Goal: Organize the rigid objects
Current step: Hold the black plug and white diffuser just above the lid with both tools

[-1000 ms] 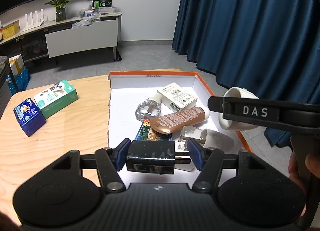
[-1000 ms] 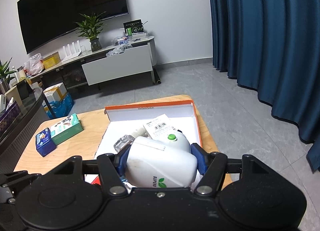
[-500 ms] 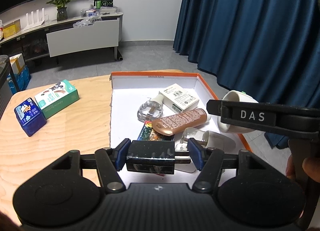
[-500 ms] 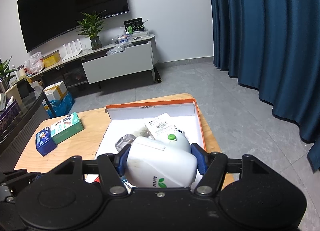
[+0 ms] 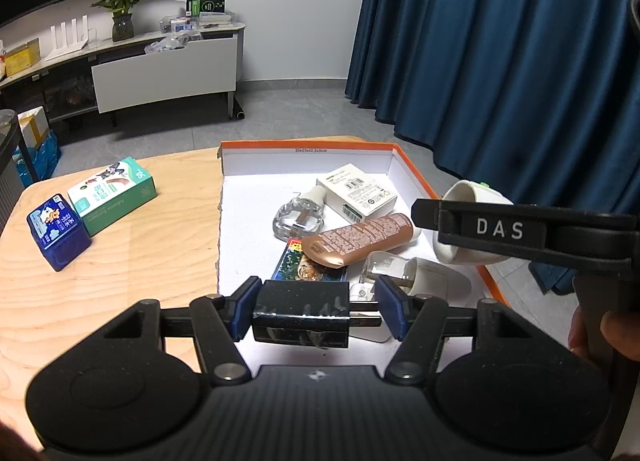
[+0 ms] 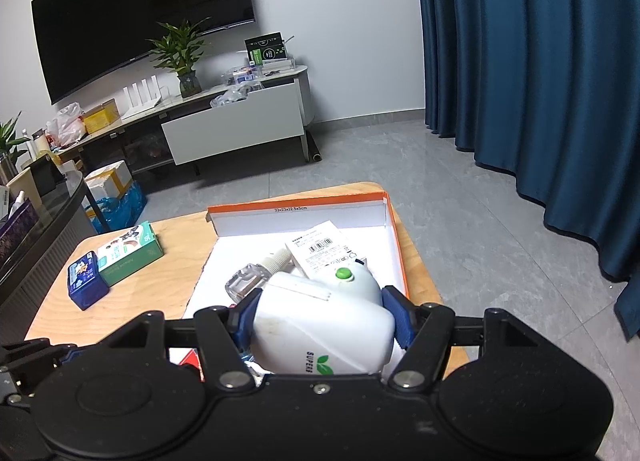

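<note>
Left hand-held gripper [image 5: 316, 311]: blue pads clamped on a black rectangular block [image 5: 301, 313], held above the near end of the orange-rimmed box [image 5: 412, 169]. The block spans only part of the gap — its left face sits against the left pad, and thin prongs on its right face reach toward the right pad.

Right hand-held gripper [image 6: 320, 319]: pads closed on a white plug-in vaporizer [image 6: 324, 325] with a green button and leaf logo, held over the box's near right corner. In the left wrist view it hangs at 3 o'clock, just outside the rim.

Box contents, left wrist view — white carton [image 5: 356, 195] at 12 o'clock, clear glass bottle [image 5: 298, 217] at its left, bronze tube [image 5: 358, 237] across the middle, colourful flat pack [image 5: 308, 261] partly under the tube, a second white vaporizer with bottle [image 5: 416, 275] at 4 o'clock.

On the table [image 5: 120, 261] at 9 o'clock of the box: green carton [image 5: 114, 195] and dark blue box [image 5: 58, 231], touching each other.
</note>
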{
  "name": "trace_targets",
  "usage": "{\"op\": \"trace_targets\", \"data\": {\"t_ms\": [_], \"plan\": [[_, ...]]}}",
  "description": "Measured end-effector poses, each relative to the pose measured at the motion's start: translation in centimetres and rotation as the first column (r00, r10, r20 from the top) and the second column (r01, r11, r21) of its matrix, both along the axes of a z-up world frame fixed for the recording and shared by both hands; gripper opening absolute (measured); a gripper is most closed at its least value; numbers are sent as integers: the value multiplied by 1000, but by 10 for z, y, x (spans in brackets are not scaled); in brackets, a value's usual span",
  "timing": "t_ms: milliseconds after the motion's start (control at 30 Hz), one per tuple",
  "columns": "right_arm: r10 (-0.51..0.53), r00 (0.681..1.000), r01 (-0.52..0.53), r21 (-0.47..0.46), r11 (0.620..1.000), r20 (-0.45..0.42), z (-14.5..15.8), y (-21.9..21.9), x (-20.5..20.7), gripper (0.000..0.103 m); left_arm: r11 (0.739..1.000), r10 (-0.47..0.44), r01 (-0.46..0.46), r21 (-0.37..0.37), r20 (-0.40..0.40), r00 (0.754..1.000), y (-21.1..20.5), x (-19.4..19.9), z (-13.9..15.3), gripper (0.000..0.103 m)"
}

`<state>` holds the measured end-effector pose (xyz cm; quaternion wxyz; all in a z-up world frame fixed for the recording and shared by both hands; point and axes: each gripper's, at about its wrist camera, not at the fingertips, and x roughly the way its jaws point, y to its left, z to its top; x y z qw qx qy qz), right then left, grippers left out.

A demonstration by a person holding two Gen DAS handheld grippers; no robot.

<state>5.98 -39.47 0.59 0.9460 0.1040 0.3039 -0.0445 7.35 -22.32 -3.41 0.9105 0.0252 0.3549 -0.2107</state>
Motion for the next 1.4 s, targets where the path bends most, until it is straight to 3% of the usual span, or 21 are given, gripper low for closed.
{"op": "trace_targets", "data": {"t_ms": [1400], "plan": [[4, 997, -5, -15, 1000, -73, -15, -14, 34, 77, 1000, -20, 20, -2, -20, 1000, -4, 3, -5, 63]]}}
